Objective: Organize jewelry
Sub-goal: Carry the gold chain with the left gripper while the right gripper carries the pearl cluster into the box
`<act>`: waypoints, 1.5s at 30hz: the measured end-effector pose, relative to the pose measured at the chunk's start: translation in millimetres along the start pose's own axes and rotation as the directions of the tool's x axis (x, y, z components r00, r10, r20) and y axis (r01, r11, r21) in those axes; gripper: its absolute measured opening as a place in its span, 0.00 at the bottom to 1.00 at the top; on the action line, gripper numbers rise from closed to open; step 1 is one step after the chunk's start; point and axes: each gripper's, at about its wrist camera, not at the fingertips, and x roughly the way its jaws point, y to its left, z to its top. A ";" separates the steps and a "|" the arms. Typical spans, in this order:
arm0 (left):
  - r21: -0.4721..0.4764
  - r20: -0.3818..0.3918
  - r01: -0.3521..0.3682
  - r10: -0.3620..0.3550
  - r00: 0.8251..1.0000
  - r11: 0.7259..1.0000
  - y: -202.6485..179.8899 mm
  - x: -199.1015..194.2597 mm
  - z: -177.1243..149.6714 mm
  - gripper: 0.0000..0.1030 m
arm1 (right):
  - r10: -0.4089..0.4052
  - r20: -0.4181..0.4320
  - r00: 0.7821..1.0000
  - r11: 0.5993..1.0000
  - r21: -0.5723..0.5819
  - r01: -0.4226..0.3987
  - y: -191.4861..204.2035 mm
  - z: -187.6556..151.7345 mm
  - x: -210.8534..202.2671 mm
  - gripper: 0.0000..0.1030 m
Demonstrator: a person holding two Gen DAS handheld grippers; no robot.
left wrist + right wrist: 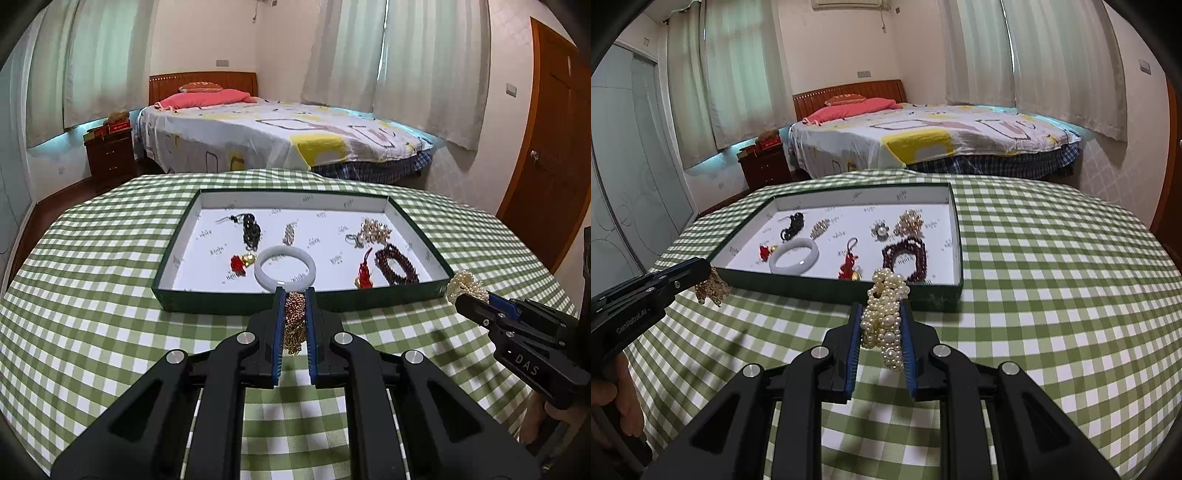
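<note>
Covering table (pixel 110 229): green gingham, bedroom

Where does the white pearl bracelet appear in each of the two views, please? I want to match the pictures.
Left wrist view: the white pearl bracelet is at the right edge, shut in the right gripper, beside the tray's near right corner.
Right wrist view: it is at lower centre, between the fingers, before the tray's near wall.
Shared landmark: the pale round jade bangle inside the dark green tray.
</note>
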 end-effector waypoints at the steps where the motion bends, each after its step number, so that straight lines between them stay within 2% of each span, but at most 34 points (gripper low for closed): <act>1: -0.001 0.006 0.000 0.000 1.000 1.000 0.6 -1.0 2.1 0.10 | 0.001 0.004 1.000 1.000 -0.002 -0.001 0.5 1.2 -0.5 0.20; 16: 0.003 0.101 0.006 -0.006 0.995 1.000 8.0 -7.3 44.0 0.10 | 0.016 0.093 0.996 0.998 -0.059 -0.010 21.1 40.8 -5.3 0.20; 34: 0.015 0.177 -0.015 0.012 0.984 1.000 18.3 16.1 86.5 0.10 | 0.039 0.201 0.979 0.994 -0.105 -0.018 42.5 98.7 13.0 0.20; 45: -0.011 0.163 -0.038 0.039 0.986 0.999 33.3 51.4 98.9 0.10 | 0.036 0.196 0.980 0.994 -0.108 -0.015 47.8 108.3 48.2 0.20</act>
